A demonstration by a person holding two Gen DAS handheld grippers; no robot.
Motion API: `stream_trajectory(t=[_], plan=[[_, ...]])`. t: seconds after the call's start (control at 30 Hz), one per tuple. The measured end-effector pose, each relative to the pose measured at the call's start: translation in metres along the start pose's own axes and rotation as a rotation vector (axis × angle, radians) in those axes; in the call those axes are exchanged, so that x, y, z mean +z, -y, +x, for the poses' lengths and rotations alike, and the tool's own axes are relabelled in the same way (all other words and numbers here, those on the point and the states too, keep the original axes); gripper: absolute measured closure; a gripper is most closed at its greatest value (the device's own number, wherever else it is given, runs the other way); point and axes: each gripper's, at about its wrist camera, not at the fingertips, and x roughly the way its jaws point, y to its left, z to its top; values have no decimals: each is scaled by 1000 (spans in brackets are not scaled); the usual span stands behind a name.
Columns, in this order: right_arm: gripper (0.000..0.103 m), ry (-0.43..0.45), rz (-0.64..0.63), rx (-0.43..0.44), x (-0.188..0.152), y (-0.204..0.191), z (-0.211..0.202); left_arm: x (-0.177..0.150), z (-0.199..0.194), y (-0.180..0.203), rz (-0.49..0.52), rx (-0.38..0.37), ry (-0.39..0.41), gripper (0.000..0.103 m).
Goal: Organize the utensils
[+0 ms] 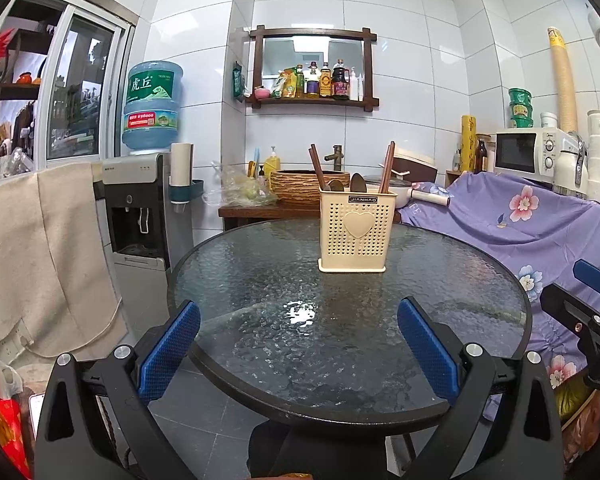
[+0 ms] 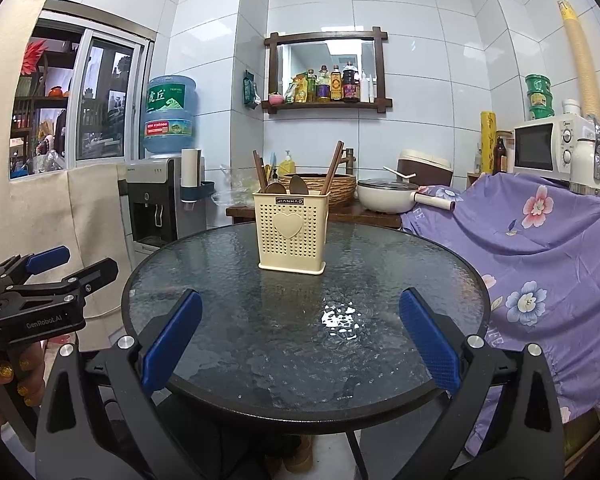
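Cream perforated utensil holder [image 1: 353, 232], heart-embossed, upright on glass tabletop [image 1: 260, 280]; holds chopsticks [image 1: 387, 168] and apparently spoons [image 1: 357, 182]. Left tongs [image 1: 299, 334] and right tongs [image 2: 300, 332] hover wide apart, empty, at the near edge.

Both views are evenly and brightly lit with cool white light from above. A sharp white glare patch sits on the round textured glass tabletop [image 1: 300, 314], just below centre in the left wrist view and slightly right of centre in the right wrist view [image 2: 340, 318]. The glossy white wall tiles [image 1: 400, 20] carry soft sheen. Shadows are faint. Focus is crisp throughout. Fisheye distortion bends straight lines outward, and black vignetting fills the corners.
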Motion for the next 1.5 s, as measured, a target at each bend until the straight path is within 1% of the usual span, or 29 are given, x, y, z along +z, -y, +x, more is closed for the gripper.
stream_trajectory(t=[0.67, 0.8, 1.0, 1.5], plan=[[6, 2, -3, 3, -1, 0, 1, 0, 3, 0, 1, -8, -15, 6], [6, -4, 0, 4, -3, 0, 2, -1, 3, -1, 0, 3, -17, 6], [6, -4, 0, 3, -2, 0, 3, -1, 5, -1, 3, -4, -31, 6], [6, -5, -5, 7, -2, -2, 4, -1, 5, -2, 5, -4, -30, 6]])
